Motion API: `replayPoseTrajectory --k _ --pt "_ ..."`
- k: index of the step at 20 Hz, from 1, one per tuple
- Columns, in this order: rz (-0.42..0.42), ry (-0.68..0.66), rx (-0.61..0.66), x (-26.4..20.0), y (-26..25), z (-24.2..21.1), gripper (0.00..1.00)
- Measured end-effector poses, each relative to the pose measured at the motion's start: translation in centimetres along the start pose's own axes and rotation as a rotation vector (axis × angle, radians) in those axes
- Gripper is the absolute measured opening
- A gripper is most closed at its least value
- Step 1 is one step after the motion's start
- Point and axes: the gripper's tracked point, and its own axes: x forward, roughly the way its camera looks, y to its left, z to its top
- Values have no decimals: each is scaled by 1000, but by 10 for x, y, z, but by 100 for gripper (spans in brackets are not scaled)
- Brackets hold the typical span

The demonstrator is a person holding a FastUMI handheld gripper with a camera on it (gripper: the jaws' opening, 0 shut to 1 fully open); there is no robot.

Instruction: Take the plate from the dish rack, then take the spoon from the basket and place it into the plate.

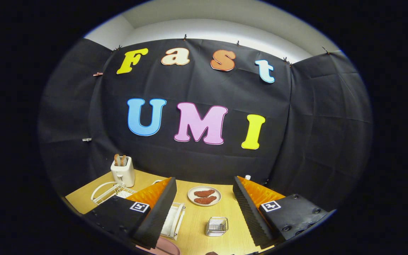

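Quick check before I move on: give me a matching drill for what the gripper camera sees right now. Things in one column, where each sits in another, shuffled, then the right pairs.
Things:
1. toaster
2. round plate of food
3. small clear container
4. white wire rack

Places:
A. on the table between the open fingers, nearer the camera
B. at the back of the table by the black cloth, beyond the left finger
C. farther off, ahead of the gap between the fingers
D. just in front of the toaster, partly behind the left finger

Pairs: 1-B, 2-C, 3-A, 4-D

The gripper is open and holds nothing.
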Motion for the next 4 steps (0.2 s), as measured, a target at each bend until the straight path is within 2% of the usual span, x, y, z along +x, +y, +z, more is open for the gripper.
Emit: replayPoseTrajectory --k 4 --pt "-4 13 7 2 -2 -5 98"
